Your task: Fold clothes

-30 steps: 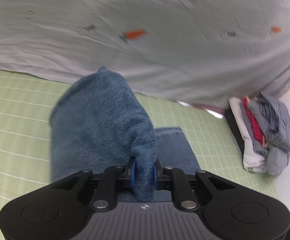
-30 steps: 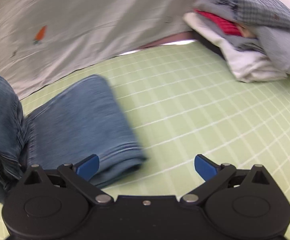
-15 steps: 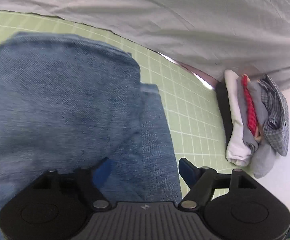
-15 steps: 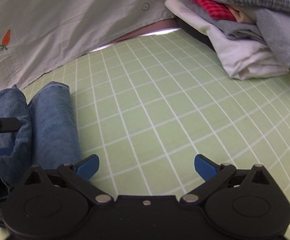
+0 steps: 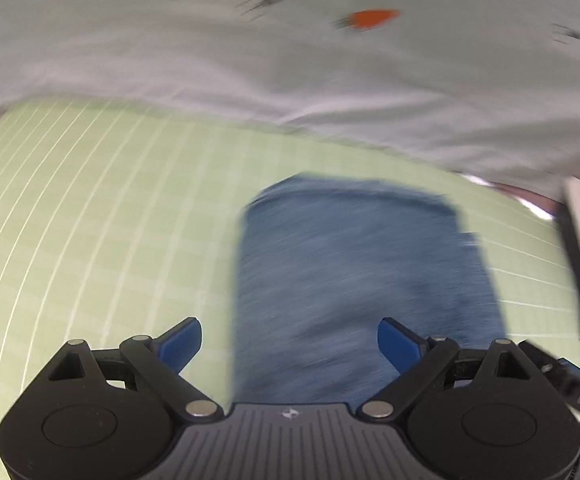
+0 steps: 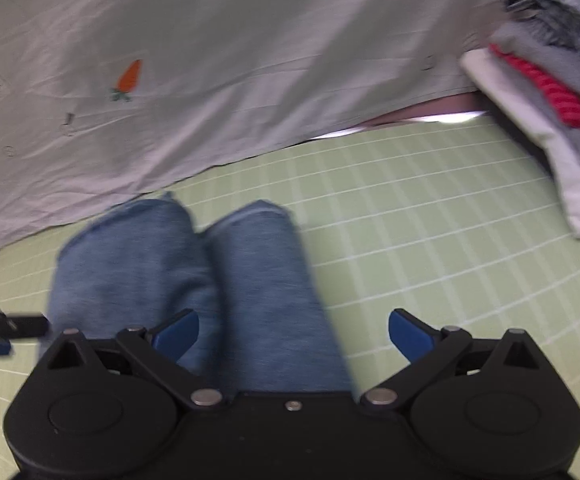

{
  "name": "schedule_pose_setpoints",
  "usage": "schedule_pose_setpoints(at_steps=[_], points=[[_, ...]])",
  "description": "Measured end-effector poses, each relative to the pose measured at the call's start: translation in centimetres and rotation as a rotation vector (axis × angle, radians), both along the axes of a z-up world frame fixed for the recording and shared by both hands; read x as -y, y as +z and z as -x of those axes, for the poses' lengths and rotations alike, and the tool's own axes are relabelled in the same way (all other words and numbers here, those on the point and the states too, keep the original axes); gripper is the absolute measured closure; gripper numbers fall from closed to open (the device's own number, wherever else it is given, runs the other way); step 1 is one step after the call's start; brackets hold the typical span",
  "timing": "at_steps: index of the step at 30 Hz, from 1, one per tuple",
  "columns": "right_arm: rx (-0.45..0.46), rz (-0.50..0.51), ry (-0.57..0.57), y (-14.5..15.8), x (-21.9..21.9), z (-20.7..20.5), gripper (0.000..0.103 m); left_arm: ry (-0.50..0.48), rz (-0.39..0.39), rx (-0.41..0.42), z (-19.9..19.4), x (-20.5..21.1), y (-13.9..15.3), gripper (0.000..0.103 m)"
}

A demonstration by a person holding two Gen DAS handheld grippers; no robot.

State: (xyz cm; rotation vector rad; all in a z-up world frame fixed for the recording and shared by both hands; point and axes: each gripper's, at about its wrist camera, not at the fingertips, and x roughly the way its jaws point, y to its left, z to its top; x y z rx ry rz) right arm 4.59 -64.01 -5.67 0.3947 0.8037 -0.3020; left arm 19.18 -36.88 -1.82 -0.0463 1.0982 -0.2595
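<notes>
Directly ahead of both grippers lies the folded pair of jeans point(image 5: 361, 280), flat on the green gridded worktop point(image 5: 90, 220). In the left wrist view the denim fills the centre and lower right of the frame, its long axis running from the bottom edge up toward the pale sheet point(image 5: 290, 60) across the top; the left gripper point(image 5: 290, 338) stands wide with nothing between its fingers, and the cloth's left edge lies inside that gap. In the right wrist view the jeans point(image 6: 194, 280) show as two side-by-side lobes in the lower left, again running away from the camera, and the right gripper point(image 6: 293, 330) is equally wide and empty, with the right-hand lobe passing under its left finger. Blur softens the edges, so whether either gripper touches the denim I cannot tell. Both sit at the near end, much alike in reach. A stack of folded clothes point(image 6: 549, 92) rests at the right edge, well apart from the jeans
</notes>
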Motion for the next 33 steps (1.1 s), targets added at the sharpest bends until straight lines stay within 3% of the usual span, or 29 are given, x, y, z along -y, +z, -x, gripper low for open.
schedule_pose_setpoints(at_steps=[4, 7, 13, 18, 19, 21, 22, 25, 28, 33], points=[[-0.001, -0.129, 0.057, -1.3, -0.8, -2.1, 0.011, 0.042, -0.027, -0.037, 0.1, -1.9, -1.8, 0.008], [-0.041, -0.155, 0.072, -2.6, -1.5, -3.5, 0.023, 0.057, -0.005, -0.054, -0.1, -2.5, -2.6, 0.007], [-0.054, -0.226, 0.097, -3.8, -1.4, -4.4, 0.037, 0.064, -0.006, -0.068, -0.6, -2.5, -3.6, 0.003], [-0.065, -0.323, 0.114, -5.2, -1.5, -5.2, 0.037, 0.065, 0.001, -0.079, -0.8, -2.6, -4.1, 0.001], [-0.064, -0.343, 0.108, -5.5, -1.6, -5.3, 0.045, 0.064, 0.002, -0.081, -0.9, -2.6, -4.1, 0.001], [-0.024, -0.365, 0.091, -5.5, -1.8, -5.1, 0.059, 0.067, -0.005, -0.078, -0.9, -2.6, -4.1, 0.001], [-0.008, -0.357, 0.099, -5.2, -1.9, -4.9, 0.072, 0.055, -0.006, -0.066, -0.9, -2.4, -3.8, 0.001], [0.043, -0.338, 0.120, -4.3, -2.2, -4.2, 0.083, 0.011, -0.008, -0.025, -0.9, -1.7, -2.5, 0.002], [0.179, -0.418, 0.084, -1.6, -1.1, -2.1, 0.087, -0.033, -0.009, 0.017, -0.8, -1.1, -1.2, 0.002], [0.259, -0.368, -0.001, 0.4, 2.1, 1.3, 0.087, -0.149, 0.055, 0.057, -0.5, 1.8, 0.1, 0.002]])
